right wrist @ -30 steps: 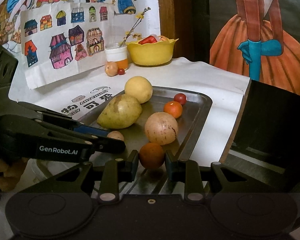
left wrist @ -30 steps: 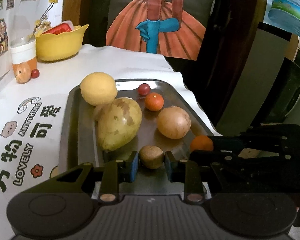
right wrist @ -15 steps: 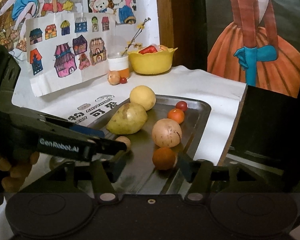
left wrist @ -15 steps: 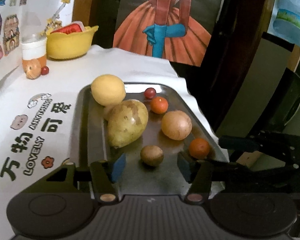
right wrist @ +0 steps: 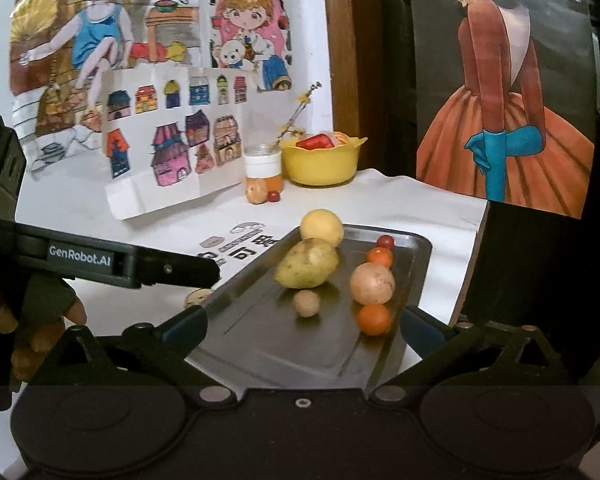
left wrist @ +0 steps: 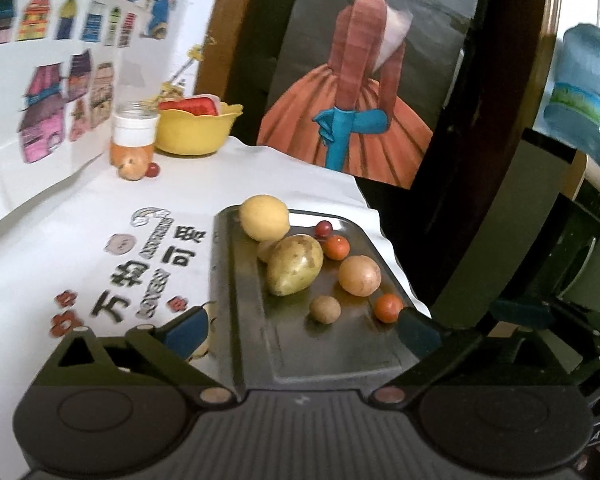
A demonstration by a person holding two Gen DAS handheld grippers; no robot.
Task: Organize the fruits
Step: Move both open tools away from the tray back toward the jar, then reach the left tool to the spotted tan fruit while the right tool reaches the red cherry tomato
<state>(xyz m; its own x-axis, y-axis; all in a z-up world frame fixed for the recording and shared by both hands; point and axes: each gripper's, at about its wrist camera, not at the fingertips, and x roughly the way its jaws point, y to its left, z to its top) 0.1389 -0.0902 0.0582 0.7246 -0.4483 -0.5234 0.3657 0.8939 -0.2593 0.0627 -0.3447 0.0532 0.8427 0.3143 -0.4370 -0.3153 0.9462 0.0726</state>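
Both claws stand wide apart and hold nothing. The left gripper hangs over the near end of the dark metal tray, its blue-padded tips straddling the tray's width; the right gripper does the same from a slightly different angle, and the left tool's arm crosses its view on the left.

Just ahead of the left claw lies a small brown fruit, and beside the right claw's right tip sits a small orange. Beyond these rest a round tan fruit and a large speckled yellow-green fruit, perhaps a mango. Farther still come a second small orange, a cherry tomato and a big round yellow fruit at the tray's far end.

Well beyond the tray, near the wall, a peach-coloured fruit and another cherry tomato sit on the tablecloth beside a jar and a yellow bowl.

By my reading, most of the fruit is gathered on the tray; the pair by the jar may be what is left.
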